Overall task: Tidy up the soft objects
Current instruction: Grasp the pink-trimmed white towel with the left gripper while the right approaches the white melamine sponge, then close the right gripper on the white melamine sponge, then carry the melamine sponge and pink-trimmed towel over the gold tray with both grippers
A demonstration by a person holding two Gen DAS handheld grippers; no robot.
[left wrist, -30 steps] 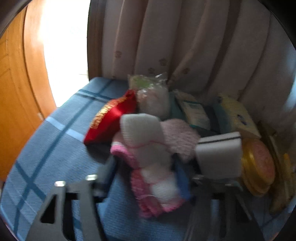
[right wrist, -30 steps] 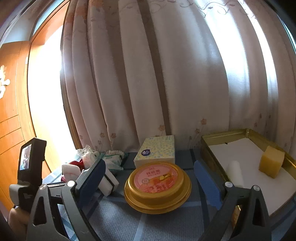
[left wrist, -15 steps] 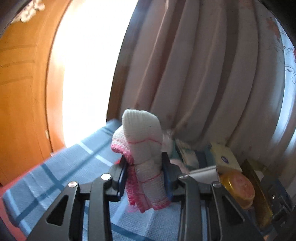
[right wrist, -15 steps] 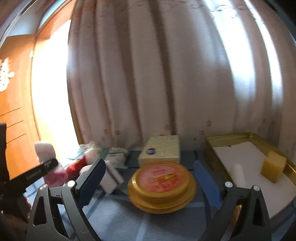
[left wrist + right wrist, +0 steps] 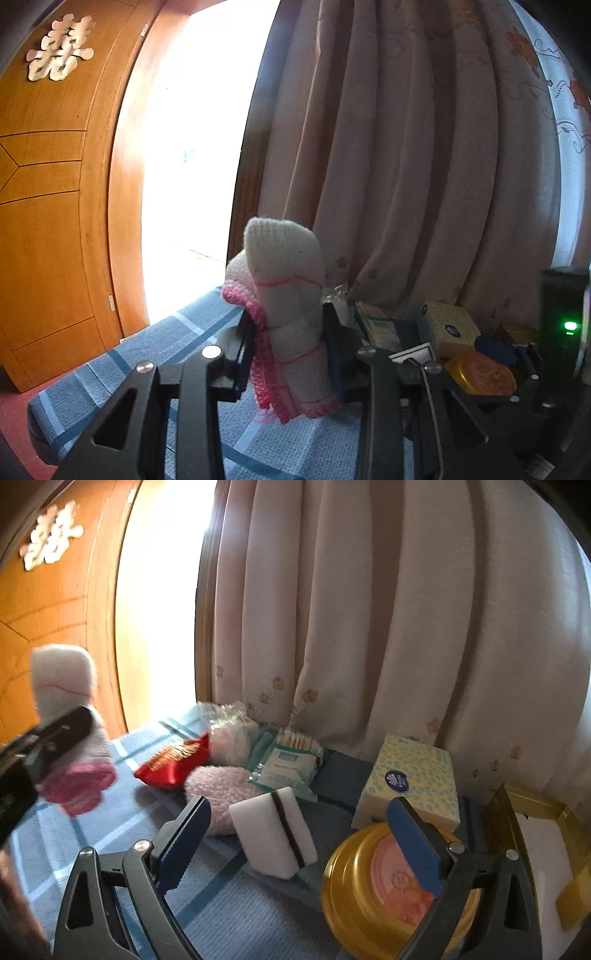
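Clamped between the pads of the left gripper (image 5: 286, 343), a folded white cloth with pink trim (image 5: 286, 295) stands upright, raised clear of the blue checked tablecloth (image 5: 122, 376); its pink edge hangs below the pads. The right gripper (image 5: 299, 843) has its jaws spread wide with nothing between them, hovering over a white sponge with a dark stripe (image 5: 273, 834) that lies on the tablecloth. Just beyond the sponge sit a fluffy pink cloth (image 5: 218, 786), a red pouch with gold lettering (image 5: 171, 762) and a packet of cotton swabs (image 5: 290, 762). A yellow patterned tissue box (image 5: 412, 775) stands near the curtain (image 5: 369, 609), with a round gold tin (image 5: 373, 890) in front of it. At the far right is a gold tray (image 5: 502, 805) lined in white.
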